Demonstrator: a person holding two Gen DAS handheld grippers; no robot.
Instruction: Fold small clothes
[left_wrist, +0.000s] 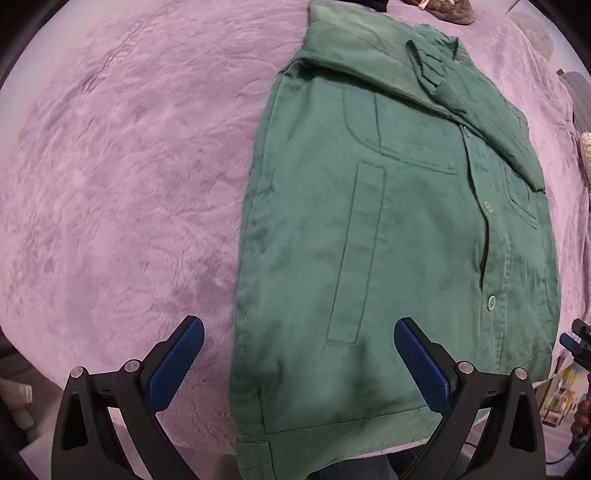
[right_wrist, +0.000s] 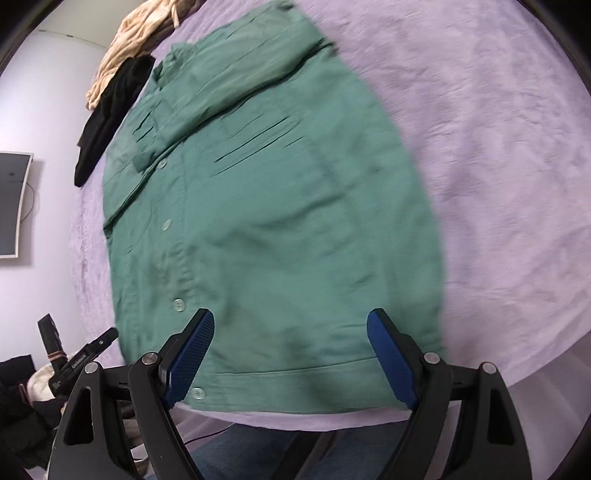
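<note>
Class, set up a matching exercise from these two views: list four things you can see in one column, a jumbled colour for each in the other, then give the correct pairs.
Things:
1. shirt
2. blanket
3. gripper pads
4. garment beside the shirt's collar

Colours:
A. black
B. lilac
C. green
D. blue

Pairs: 1-C, 2-B, 3-D, 4-A

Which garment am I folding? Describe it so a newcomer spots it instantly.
Start at the lilac plush blanket. The green button-up shirt lies flat in its middle, sleeves folded across the chest. Unlike the black garment and cream one bunched at the far edge, it is spread out with pale buttons.
</note>
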